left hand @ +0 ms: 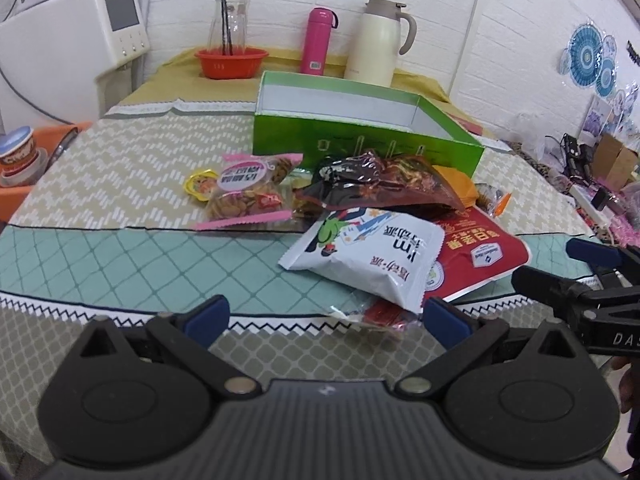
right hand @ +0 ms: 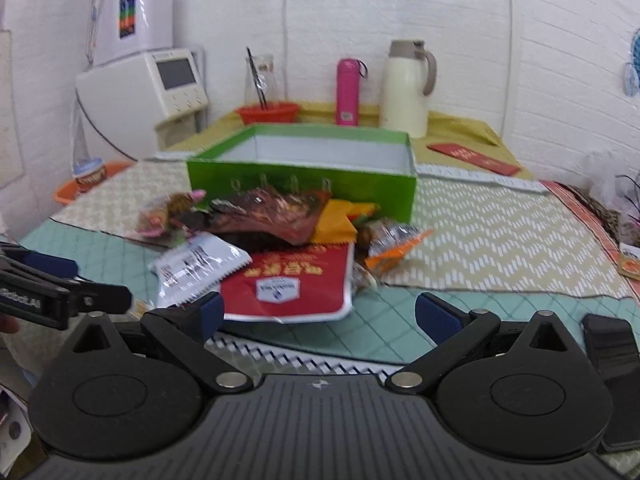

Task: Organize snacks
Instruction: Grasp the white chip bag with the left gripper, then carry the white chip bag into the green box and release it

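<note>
Snacks (left hand: pixel 360 196) heaped on patterned tablecloth (left hand: pixel 120 168) before green box (left hand: pixel 360 136); both hand-held grippers spread, empty.

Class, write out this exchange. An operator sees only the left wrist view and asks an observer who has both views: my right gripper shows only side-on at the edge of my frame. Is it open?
Observer: Yes. The right gripper is wide open with nothing between its fingers. The red packet lies just ahead of it.
Operator: Is anything on the table to its right?
Observer: A flat black object lies close beside its right finger. I cannot tell what it is.
Operator: And further out on that side?
Observer: A small orange item sits at the far right edge of the zigzag mat.
</note>
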`<state>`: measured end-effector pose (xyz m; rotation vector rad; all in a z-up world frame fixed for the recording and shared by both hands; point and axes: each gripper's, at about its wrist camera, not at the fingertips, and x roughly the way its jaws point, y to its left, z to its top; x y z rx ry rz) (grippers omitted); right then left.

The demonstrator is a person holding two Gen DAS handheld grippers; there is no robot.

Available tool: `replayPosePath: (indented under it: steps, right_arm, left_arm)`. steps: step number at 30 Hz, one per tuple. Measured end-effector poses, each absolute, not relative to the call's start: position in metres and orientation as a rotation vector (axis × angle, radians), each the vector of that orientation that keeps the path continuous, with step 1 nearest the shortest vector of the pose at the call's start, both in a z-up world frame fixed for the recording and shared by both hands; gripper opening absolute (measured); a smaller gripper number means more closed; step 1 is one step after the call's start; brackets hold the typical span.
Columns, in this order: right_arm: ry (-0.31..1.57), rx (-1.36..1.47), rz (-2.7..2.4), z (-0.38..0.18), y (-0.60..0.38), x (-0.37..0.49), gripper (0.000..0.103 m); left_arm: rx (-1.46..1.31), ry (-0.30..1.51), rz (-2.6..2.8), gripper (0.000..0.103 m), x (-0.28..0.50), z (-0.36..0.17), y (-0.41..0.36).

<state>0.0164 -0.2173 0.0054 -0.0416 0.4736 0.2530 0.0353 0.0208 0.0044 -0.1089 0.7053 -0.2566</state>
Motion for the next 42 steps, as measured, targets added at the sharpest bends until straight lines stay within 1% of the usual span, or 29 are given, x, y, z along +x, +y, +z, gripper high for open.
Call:
replayPosePath:
  steps: [2, 5, 9, 16, 17, 20, 21, 23, 25, 29, 30, 33, 41, 42]
  right_arm:
    - [0.446, -0.069, 0.306, 0.009, -0.21, 0.016, 0.103]
    - [0.43, -0.182, 0.381, 0.009, -0.19, 0.02, 0.103]
    - [0.428, -0.315, 0.501, 0.002, -0.165, 0.031, 0.103]
    - [0.463, -0.337, 0.567, -0.006, -0.139, 0.061, 0.103]
    - [0.472, -0.334, 0.568, -0.007, -0.137, 0.065, 0.103]
    - [0.508, -0.303, 0.568, -0.012, -0.137, 0.073, 0.103]
    - [0.523, -0.287, 0.562, -0.014, -0.137, 0.074, 0.103]
    - [0.508, -0.284, 0.534, -0.015, -0.137, 0.071, 0.103]
    - [0.511, -0.27, 0.52, -0.014, -0.137, 0.069, 0.103]
    - [0.501, -0.284, 0.51, -0.012, -0.135, 0.061, 0.103]
    - [0.501, -0.28, 0.53, -0.01, -0.136, 0.058, 0.094]
    - [0.486, -0.298, 0.541, -0.002, -0.137, 0.046, 0.091]
    - [0.383, -0.263, 0.532, 0.037, -0.152, 0.018, 0.087]
    - [0.364, -0.251, 0.53, 0.043, -0.155, 0.018, 0.087]
  left_arm:
    - [-0.148, 0.714, -0.281, 0.102, 0.042, 0.006, 0.025]
    - [-0.199, 0.741, -0.315, 0.102, 0.054, 0.005, 0.029]
    - [-0.285, 0.805, -0.372, 0.096, 0.073, 0.001, 0.032]
    - [-0.266, 0.839, -0.364, 0.095, 0.102, -0.005, 0.024]
    - [-0.272, 0.847, -0.371, 0.093, 0.106, -0.006, 0.024]
    - [-0.272, 0.88, -0.415, 0.078, 0.115, -0.012, 0.021]
    - [-0.268, 0.87, -0.421, 0.068, 0.115, -0.013, 0.02]
    - [-0.265, 0.864, -0.43, 0.064, 0.113, -0.013, 0.019]
    - [-0.277, 0.852, -0.454, 0.052, 0.109, -0.013, 0.018]
    - [-0.269, 0.83, -0.451, 0.048, 0.098, -0.006, 0.014]
    - [-0.262, 0.821, -0.452, 0.046, 0.094, -0.003, 0.012]
    - [-0.235, 0.795, -0.463, 0.045, 0.08, 0.009, 0.008]
    - [-0.195, 0.647, -0.516, 0.043, 0.05, 0.057, 0.001]
    - [-0.192, 0.627, -0.521, 0.04, 0.05, 0.064, 0.001]
